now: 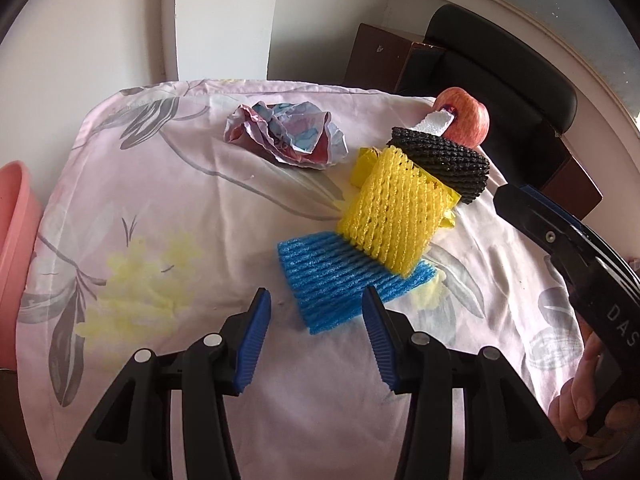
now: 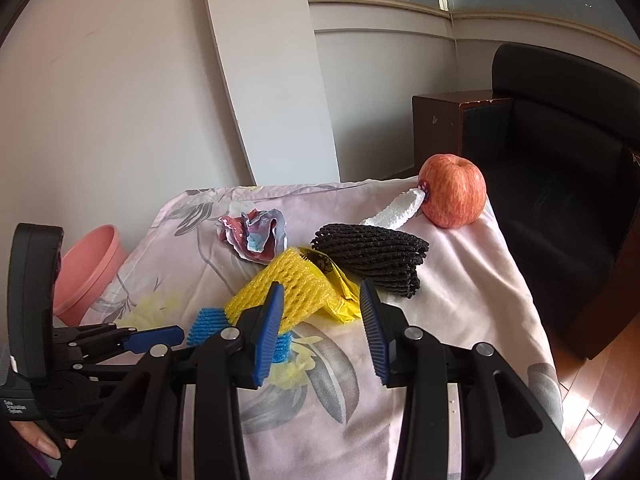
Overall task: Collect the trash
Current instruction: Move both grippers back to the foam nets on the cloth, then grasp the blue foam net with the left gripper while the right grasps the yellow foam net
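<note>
A table covered by a floral cloth (image 1: 168, 200) is carrying the trash. The left gripper (image 1: 316, 320) is hanging over the near edge, its jaws standing apart with nothing pressed between them; the near end of the blue net (image 1: 340, 276) is lying just ahead of its right finger. A yellow net (image 1: 392, 216) is overlapping the blue net's far end, with a yellow bag (image 1: 362, 166) under it, and a black net (image 1: 448, 160) is lying beyond that toward the far right corner. A white foam strip (image 1: 436, 122) is leaning against an apple (image 1: 466, 116) at that corner. A crumpled wrapper (image 1: 288, 136) is sitting near the far edge. A pink bowl (image 1: 14, 232) is standing past the left edge. The right gripper (image 2: 322, 312) is hovering over the near edge, jaws apart and gripping nothing, the yellow net showing between them.
</note>
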